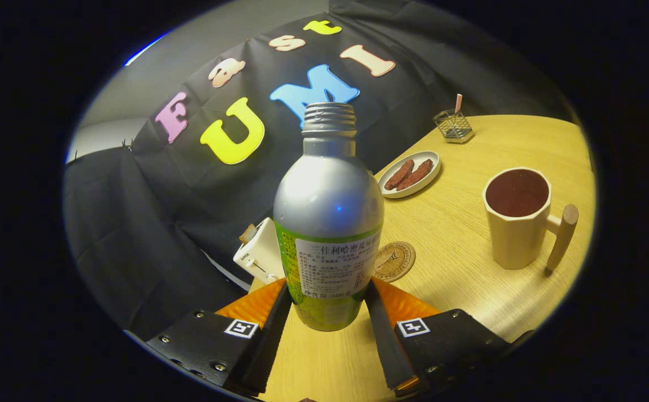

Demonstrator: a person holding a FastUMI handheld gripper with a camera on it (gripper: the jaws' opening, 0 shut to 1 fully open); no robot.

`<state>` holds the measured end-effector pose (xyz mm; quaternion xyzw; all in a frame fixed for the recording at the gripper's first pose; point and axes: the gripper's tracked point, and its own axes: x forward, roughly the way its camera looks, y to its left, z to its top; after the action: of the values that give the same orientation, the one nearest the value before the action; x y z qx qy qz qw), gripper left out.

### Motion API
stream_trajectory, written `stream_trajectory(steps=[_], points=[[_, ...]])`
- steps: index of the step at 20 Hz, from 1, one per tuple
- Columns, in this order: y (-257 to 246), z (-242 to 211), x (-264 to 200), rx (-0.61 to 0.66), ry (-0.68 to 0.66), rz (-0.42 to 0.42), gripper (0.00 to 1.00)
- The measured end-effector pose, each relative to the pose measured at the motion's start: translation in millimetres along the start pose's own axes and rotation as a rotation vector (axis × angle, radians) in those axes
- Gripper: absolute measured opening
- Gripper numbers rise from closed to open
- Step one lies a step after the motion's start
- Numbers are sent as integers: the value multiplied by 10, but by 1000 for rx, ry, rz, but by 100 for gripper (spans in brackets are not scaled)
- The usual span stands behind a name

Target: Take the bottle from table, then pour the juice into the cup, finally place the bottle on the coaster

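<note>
The bottle (pixel 328 223), silver with a green label and no cap on its threaded neck, stands upright between the two fingers of the hand-held gripper (pixel 327 304). Both fingers press against its lower sides, so the gripper is clamped on it. Whether its base touches the wooden bench (pixel 469 279) or is lifted off it cannot be told. Just beyond the right finger, close beside the bottle, lies a round coaster (pixel 394 261), flat on the bench. Further right stands a pale cup (pixel 518 219) with a wooden handle pointing away from the bottle, dark inside. Behind the bottle sits a small white toaster (pixel 259 254). Beyond the coaster is a plate (pixel 412 174) with brown pieces, and farther off a small wire basket (pixel 454 126).
</note>
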<state>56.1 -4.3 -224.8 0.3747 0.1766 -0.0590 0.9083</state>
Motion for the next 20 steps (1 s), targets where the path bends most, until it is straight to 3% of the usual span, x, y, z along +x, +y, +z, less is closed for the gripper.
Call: stream_trajectory(steps=[11, 20], points=[[-51, 113, 63, 355, -44, 53, 76], [-205, 117, 44, 588, -68, 24, 75]])
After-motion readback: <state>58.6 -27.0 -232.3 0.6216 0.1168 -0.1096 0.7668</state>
